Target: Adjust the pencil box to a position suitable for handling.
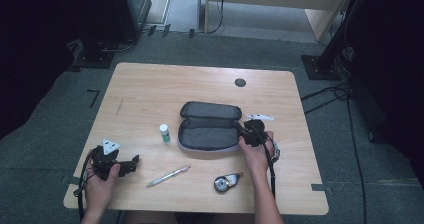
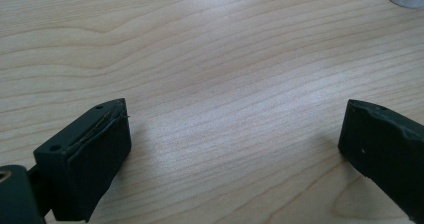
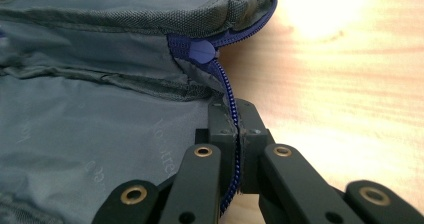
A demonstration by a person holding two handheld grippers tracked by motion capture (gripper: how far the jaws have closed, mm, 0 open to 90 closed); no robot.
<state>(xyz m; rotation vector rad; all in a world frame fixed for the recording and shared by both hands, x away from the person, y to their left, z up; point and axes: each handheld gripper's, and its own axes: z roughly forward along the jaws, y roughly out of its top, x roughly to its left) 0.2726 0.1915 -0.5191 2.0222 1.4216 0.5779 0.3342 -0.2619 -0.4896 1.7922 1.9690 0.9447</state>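
One open grey pencil case sits mid-surface in the high view, plus one small white bottle, one pen and one correction tape — four things total. The left claw rests near the front left corner; the right claw is at the case's right end.

Left gripper view: jaws spread wide over bare wood surface.

Right gripper view gets the detail — jaws pinching the case's blue zipper edge, slider just beyond.
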